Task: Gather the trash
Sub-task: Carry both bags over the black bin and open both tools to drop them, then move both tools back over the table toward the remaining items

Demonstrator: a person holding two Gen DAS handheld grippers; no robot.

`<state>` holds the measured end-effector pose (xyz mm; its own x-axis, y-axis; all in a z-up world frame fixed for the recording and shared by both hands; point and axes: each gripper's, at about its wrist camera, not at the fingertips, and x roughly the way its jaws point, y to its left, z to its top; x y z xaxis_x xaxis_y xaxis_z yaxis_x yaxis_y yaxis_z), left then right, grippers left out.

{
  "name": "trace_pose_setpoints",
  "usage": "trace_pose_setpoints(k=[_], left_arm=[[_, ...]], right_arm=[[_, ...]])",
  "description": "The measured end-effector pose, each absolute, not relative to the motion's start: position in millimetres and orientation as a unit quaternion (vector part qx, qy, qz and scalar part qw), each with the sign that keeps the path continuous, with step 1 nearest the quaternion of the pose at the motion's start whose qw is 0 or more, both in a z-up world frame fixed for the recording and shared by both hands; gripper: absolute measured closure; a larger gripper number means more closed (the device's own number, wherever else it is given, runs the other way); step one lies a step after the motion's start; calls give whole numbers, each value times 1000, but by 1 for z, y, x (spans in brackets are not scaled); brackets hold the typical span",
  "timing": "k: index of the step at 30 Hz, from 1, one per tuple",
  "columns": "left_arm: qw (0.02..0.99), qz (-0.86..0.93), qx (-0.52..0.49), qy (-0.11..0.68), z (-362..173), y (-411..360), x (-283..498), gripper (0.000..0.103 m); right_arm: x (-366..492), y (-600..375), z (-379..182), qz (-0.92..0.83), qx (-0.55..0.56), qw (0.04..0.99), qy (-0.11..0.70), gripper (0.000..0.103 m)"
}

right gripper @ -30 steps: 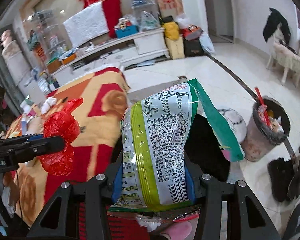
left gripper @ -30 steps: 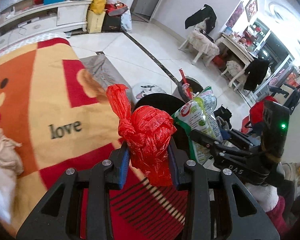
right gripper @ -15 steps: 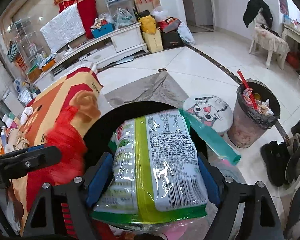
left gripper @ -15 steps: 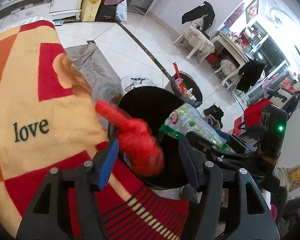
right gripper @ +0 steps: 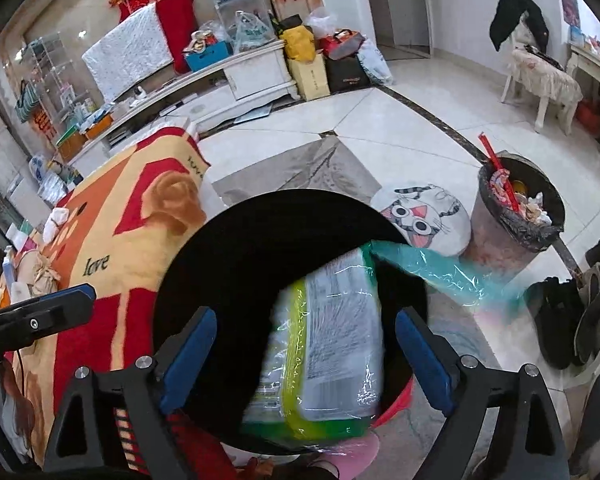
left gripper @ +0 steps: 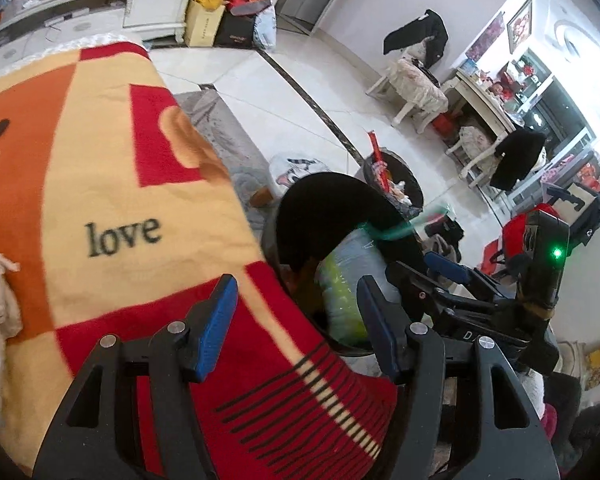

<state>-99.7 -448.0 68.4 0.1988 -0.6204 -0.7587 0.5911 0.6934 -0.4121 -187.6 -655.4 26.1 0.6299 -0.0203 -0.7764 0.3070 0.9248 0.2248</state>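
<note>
A cluttered living room with a pale tiled floor (right gripper: 400,120). At the blanket's (left gripper: 100,184) edge stands a black bin (right gripper: 260,264); the snack bag (right gripper: 332,344) lies inside it. The right gripper (right gripper: 306,354) has jaws opening around the bag, untouching; the left gripper (left gripper: 296,322) has jaws spread, empty.

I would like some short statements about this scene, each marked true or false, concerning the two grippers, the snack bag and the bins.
1. The left gripper holds a red bag. False: nothing is between its open jaws.
2. The snack bag is over the black-lined bin. True.
3. The right gripper pinches the snack bag firmly. False: its jaws are opening and the pads stand clear of the bag.
4. The grey bin on the floor is empty. False: it is filled with trash.
5. The blanket bears the word "love". True.
</note>
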Motion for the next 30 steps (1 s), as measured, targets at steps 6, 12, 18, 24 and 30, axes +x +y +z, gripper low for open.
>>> trace_pose_setpoints(k=[6,12,18,24,30], left_arm=[[803,-357,2,478,74,-425,-104,42],[830,-324,12,455,74,-403,-112,42],[848,-299,15,437,76,-380,-115,42],[864,-274,12,422,81,-356,-118,42],[874,-251,-1,416,86,-321,-118,42]], right_arm=[[-186,-640,32,-82,173,886,423,12],[-187,-618,37,-66,170,891,416,12],[-186,-589,42,-50,152,896,413,12],[-181,-560,49,-35,139,901,408,12],[-176,-532,60,-24,128,907,401,12]])
